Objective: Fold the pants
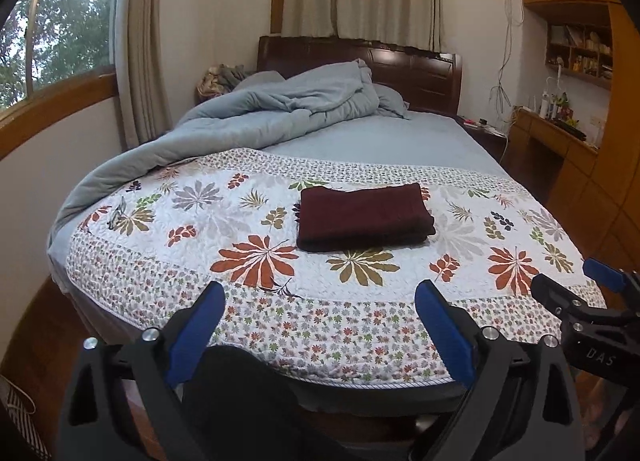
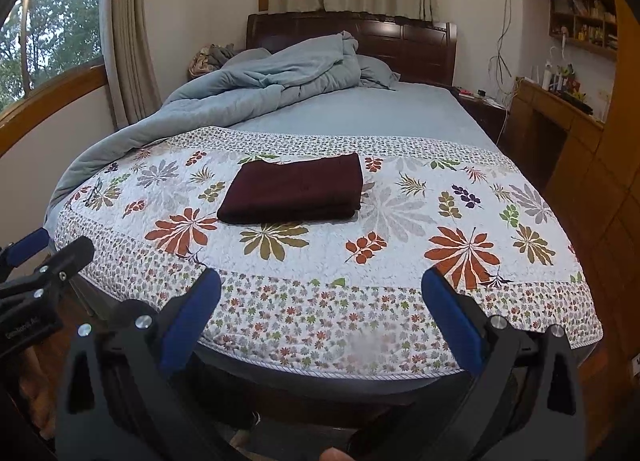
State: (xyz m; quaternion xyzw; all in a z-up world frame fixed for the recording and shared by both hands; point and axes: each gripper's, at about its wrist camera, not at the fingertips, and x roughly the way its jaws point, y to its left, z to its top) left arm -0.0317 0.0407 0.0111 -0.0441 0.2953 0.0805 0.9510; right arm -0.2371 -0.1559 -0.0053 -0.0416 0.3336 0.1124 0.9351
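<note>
Soft daylight from window (image 1: 52, 21) at upper left, room dim. Heavy fisheye bending, black corners. Slight overall softness.

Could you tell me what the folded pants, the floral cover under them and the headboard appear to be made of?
Pants: a soft, matte maroon fabric, possibly knit or fleece; thick rounded fold edges, no sheen.
Cover: quilted printed cloth, probably cotton; puckered stitching, corded edge.
Headboard: dark, glossy varnished wood, judging by its panels and highlights.

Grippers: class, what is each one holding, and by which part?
Nothing. The left gripper and right gripper are both open and empty; the folded pants lie untouched on the quilt.
</note>
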